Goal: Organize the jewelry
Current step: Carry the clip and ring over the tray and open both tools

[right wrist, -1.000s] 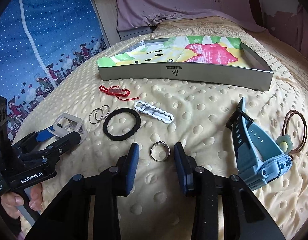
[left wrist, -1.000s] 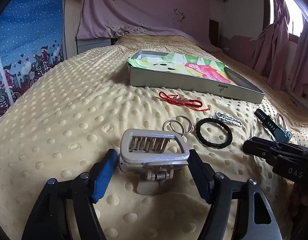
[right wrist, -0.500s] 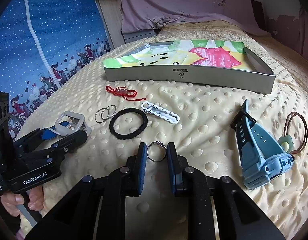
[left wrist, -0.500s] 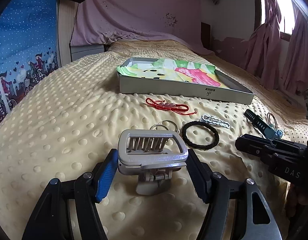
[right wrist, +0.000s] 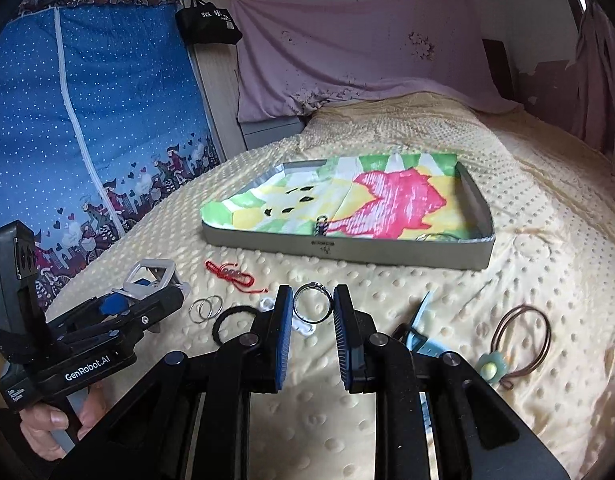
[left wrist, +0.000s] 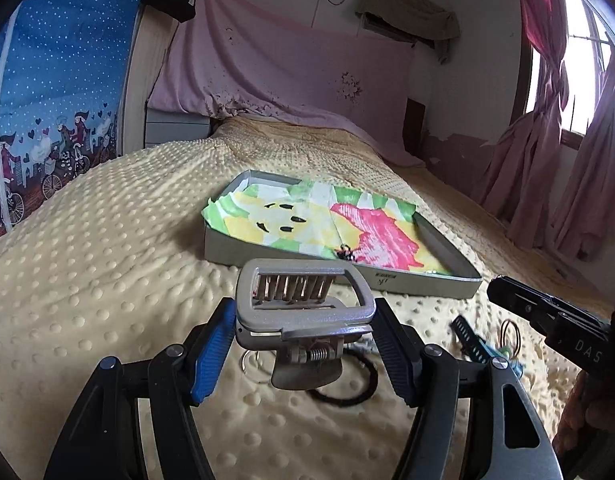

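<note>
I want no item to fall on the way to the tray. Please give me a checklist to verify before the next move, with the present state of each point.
1. Left gripper fingers clamp the silver hair clip on both sides: ok.
2. Right gripper fingers hold the small ring between them: ok, though the grip is near the fingertips.
3. Both items are lifted off the blanket: ok.
4. Tray has free room on its colourful lining: ok.
5. Path to the tray is free; red bracelet and black hair tie lie low on the blanket: ok.
6. Ring is firm enough not to slip: cannot tell.
</note>
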`<control>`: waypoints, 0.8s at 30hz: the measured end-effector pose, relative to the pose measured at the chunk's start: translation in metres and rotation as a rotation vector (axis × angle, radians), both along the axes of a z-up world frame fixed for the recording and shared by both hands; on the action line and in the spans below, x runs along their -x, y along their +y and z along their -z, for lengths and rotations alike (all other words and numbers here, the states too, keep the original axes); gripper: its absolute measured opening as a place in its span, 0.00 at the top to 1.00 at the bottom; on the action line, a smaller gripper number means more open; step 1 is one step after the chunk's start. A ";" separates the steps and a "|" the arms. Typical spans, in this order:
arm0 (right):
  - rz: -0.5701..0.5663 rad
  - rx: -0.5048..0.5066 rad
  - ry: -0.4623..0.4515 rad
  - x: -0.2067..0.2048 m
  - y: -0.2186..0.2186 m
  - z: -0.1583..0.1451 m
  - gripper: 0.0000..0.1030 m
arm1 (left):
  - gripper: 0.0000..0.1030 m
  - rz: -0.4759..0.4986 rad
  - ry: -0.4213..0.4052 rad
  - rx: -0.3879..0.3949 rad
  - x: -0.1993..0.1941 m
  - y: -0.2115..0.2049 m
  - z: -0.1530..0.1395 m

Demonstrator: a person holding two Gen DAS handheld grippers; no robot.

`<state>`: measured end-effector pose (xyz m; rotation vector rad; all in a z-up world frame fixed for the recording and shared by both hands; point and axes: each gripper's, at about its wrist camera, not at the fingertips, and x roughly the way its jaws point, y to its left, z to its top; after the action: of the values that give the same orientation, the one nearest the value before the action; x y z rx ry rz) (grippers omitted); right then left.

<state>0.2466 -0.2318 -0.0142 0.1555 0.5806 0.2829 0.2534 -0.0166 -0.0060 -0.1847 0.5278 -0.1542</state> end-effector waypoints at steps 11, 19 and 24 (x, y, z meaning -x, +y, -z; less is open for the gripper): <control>0.065 -0.011 -0.007 -0.068 -0.060 -0.020 0.82 | 0.36 0.004 0.050 0.079 -0.085 -0.037 -0.007; 0.079 0.007 0.076 -0.110 -0.081 0.004 0.82 | 0.36 0.036 0.125 0.004 -0.126 -0.075 0.003; 0.077 0.028 0.113 -0.125 -0.086 0.020 0.82 | 0.36 0.080 0.185 -0.047 -0.140 -0.096 0.011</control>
<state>0.3720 -0.3178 -0.0344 0.1674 0.6885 0.1919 0.3933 -0.1129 -0.0166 -0.1332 0.7230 -0.2033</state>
